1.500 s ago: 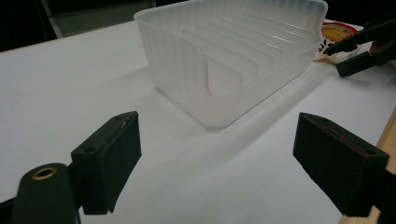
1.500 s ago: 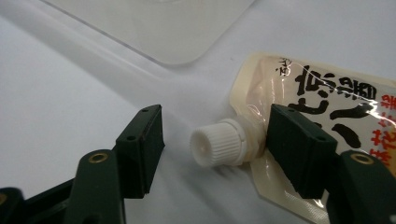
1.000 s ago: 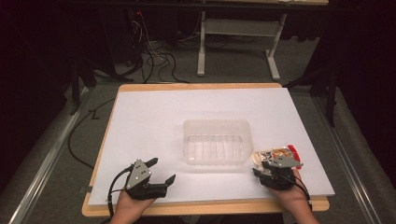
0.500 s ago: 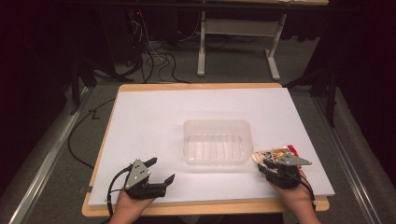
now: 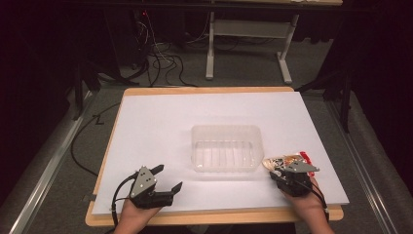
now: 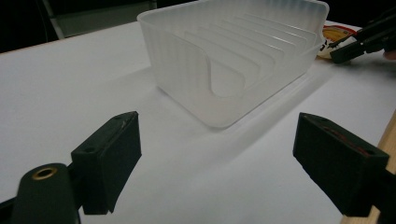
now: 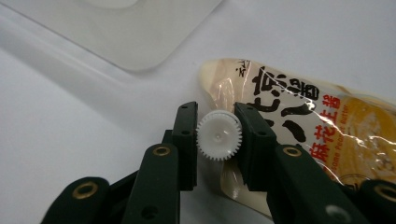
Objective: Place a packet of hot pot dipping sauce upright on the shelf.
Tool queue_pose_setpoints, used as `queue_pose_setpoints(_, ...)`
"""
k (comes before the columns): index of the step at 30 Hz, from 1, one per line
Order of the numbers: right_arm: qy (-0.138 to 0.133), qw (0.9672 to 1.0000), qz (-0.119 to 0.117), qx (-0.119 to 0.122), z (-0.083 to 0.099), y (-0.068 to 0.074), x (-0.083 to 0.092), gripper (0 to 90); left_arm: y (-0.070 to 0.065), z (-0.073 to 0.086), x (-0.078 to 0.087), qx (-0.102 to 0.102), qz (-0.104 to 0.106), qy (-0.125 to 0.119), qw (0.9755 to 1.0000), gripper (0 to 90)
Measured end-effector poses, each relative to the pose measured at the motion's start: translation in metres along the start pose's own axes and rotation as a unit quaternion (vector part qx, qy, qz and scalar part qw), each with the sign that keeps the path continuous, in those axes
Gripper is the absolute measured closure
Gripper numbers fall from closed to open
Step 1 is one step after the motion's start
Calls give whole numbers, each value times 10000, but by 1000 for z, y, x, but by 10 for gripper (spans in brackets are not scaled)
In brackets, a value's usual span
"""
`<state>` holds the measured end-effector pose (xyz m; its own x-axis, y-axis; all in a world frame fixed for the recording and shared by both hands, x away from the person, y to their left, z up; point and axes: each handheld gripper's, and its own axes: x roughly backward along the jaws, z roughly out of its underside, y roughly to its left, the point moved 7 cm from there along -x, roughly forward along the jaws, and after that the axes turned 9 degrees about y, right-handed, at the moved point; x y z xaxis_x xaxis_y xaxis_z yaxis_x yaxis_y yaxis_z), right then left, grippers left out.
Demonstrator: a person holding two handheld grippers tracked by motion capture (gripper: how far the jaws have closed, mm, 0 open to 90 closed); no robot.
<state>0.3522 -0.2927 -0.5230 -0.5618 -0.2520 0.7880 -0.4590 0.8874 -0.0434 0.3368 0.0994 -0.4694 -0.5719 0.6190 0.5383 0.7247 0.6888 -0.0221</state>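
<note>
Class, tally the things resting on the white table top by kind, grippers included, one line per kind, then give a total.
Clear plastic container: 1
Sauce pouch with a white ridged cap: 1
Hand-held grippers, left gripper and right gripper: 2
Total: 4

- My left gripper (image 5: 163,179) is black, topped by a grey three-cornered plate with small dark screw holes.
- A black cable loops from it off the near edge.
- Its blocky pads (image 6: 109,158) are matte black; one arm carries a brass-ringed hole.
- My right gripper (image 7: 218,140) has black arms with brass-ringed holes.
- A black cable trails from it over my bare forearm.
</note>
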Motion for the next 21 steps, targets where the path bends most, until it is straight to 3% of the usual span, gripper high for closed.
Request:
queue_pose_setpoints(5,-339,9988,-224,-280,-5,-6,15,737,2,0,0,14,9,4,10000,157)
queue_pose_setpoints(15,-976,9946,-202,-294,-15,-15,45,739,4,-1,-1,57,-1,-23,10000,157)
queue_pose_setpoints(21,-1503,9877,-125,-413,-23,-30,74,741,5,-1,0,61,-22,-21,10000,157)
